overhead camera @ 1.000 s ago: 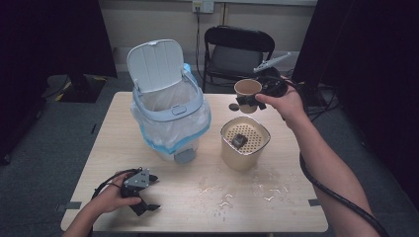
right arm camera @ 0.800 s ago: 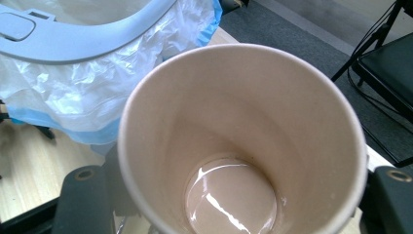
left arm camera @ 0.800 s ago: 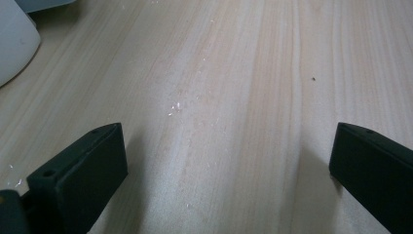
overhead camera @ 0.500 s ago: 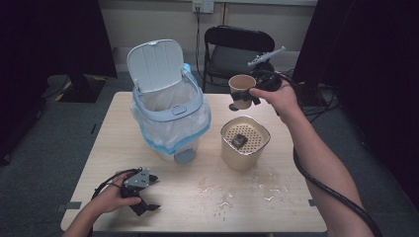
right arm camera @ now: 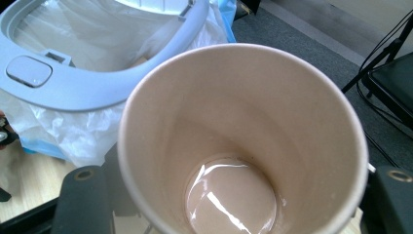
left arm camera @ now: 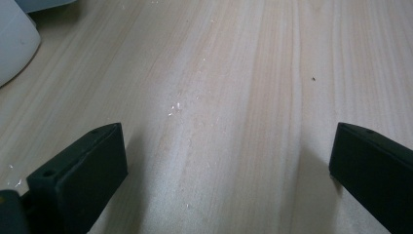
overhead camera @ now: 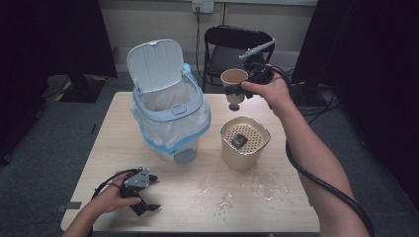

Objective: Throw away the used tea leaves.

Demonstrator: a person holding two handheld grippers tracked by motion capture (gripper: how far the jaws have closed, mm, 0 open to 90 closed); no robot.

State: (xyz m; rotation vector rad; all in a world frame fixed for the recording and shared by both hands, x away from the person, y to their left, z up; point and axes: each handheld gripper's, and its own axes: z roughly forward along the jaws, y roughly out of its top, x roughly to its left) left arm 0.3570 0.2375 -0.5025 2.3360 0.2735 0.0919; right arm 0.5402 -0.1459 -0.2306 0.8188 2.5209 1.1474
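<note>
Change since a second ago: my right gripper (overhead camera: 236, 89) has carried the paper cup (overhead camera: 233, 79) leftward in the high view, away from the chair (overhead camera: 237, 39) and closer to the bin (overhead camera: 168, 118); the cup now hangs above the far edge of the table (overhead camera: 276, 197).
Left side, same comparison: my left gripper (overhead camera: 144, 193) has stayed where it was near the table's near left corner.
Right tongs: my jaws stand wide and are clamped on the paper cup (right arm camera: 243, 141), one black jaw at each side of its wall.
Cup: upright, in the air, with a little pale brown liquid pooled at its bottom; it is above and behind the beige container (overhead camera: 244, 143), apart from it.
Bin: lid raised, lined with a clear bag (right arm camera: 87, 131); in the right gripper view its grey-blue rim (right arm camera: 112, 83) lies just beyond the cup.
Left tongs: my left gripper (left arm camera: 224, 161) has its jaws far apart with nothing between them, resting low over bare wood.
Table surface: wet splashes in front of the beige container.
</note>
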